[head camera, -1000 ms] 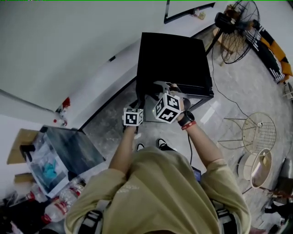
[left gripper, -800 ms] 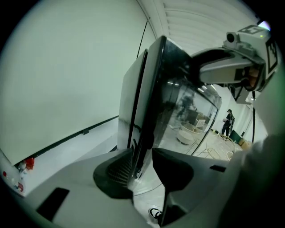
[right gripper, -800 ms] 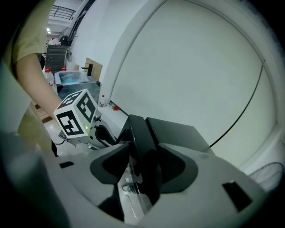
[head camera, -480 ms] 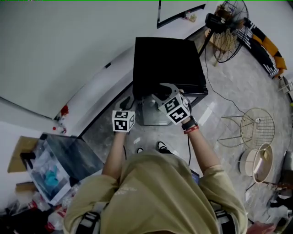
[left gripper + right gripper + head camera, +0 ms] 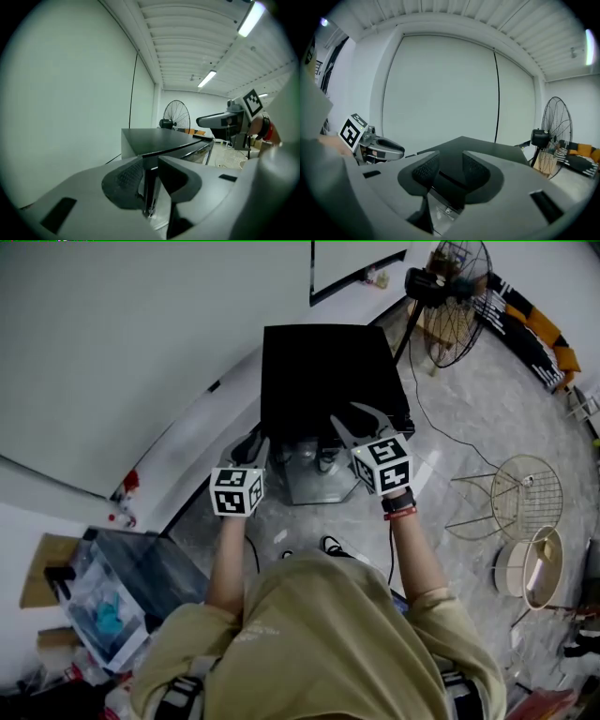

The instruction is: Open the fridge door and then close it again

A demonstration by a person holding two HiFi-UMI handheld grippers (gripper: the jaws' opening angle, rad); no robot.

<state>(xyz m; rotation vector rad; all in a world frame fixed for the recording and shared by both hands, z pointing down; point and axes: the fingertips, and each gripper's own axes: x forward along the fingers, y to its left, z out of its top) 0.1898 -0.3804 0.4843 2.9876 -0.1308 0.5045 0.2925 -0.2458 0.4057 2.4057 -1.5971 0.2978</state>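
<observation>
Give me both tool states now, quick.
Left tool: open, empty, jaws have just been closing.
Right tool: open, empty, jaws have just been closing.

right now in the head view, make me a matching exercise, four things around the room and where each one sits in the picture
Things:
1. fridge
2. fan
3. clear storage box
4. round wire frame

Places in the head view:
a. far right, about halfway down
b. lower left corner
c. upper right corner
d. upper centre

Pairs: 1-d, 2-c, 3-b, 4-a
</observation>
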